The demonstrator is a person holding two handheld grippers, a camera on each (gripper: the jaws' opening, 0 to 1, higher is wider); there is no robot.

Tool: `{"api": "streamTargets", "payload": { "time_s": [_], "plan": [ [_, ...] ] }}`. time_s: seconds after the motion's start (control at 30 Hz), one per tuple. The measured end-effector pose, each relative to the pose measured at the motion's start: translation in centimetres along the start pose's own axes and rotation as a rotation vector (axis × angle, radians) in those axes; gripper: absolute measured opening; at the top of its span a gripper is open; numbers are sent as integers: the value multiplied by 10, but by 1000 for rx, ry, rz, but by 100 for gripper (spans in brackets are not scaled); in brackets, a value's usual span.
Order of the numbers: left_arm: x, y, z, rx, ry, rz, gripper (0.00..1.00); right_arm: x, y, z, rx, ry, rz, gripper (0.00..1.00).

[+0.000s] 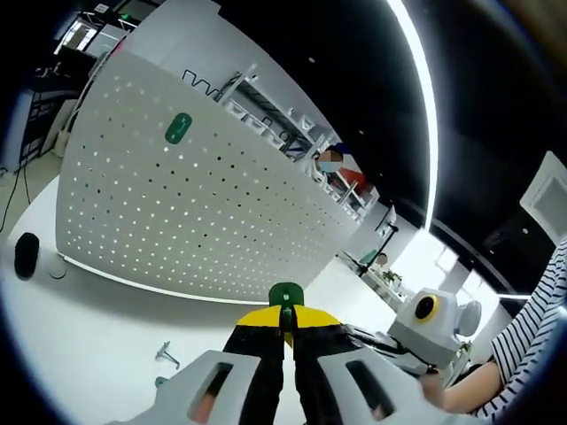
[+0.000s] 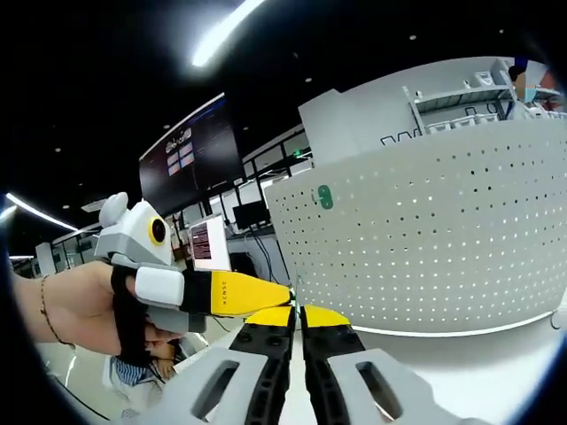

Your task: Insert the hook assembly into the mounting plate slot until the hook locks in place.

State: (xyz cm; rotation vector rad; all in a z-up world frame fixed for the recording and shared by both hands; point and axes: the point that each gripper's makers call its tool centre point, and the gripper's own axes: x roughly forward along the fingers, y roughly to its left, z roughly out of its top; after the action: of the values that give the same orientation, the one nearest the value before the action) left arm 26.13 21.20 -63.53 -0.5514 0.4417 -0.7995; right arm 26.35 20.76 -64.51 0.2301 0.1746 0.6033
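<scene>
Left tool (image 1: 287,326) gripping green hook (image 1: 286,296).

My left gripper (image 1: 285,341) sits before the upright pegboard (image 1: 204,204) on the table (image 1: 80,328), a hook (image 1: 178,128) mounted high on its face. A loose hook (image 1: 166,354) lies on the table left of my jaws, and my right gripper (image 1: 425,332) is off to the right

left gripper (image 1: 285,329) jaws closed on green hook (image 1: 285,295), pegboard (image 1: 177,204) ahead
</scene>
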Motion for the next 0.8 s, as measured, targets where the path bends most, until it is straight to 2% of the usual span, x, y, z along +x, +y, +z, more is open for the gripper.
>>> {"api": "streamTargets", "payload": {
  "time_s": [0.2,0.37,0.5,0.7,0.8],
  "plan": [
    [4,0,-1,10,8,6,1,0,-4,-1,-11,32,3,2],
    [1,13,5,97,-4,82,1,-8,-11,5,-14,50,-12,13],
    [-6,24,14,150,-20,140,1,-22,-27,-1,-91,108,-53,21],
    [-15,41,31,245,-52,229,1,-44,-47,-18,-234,182,-123,33],
    [-19,48,39,287,-68,272,1,-55,-54,-29,-246,205,-150,38]
  ]
}}
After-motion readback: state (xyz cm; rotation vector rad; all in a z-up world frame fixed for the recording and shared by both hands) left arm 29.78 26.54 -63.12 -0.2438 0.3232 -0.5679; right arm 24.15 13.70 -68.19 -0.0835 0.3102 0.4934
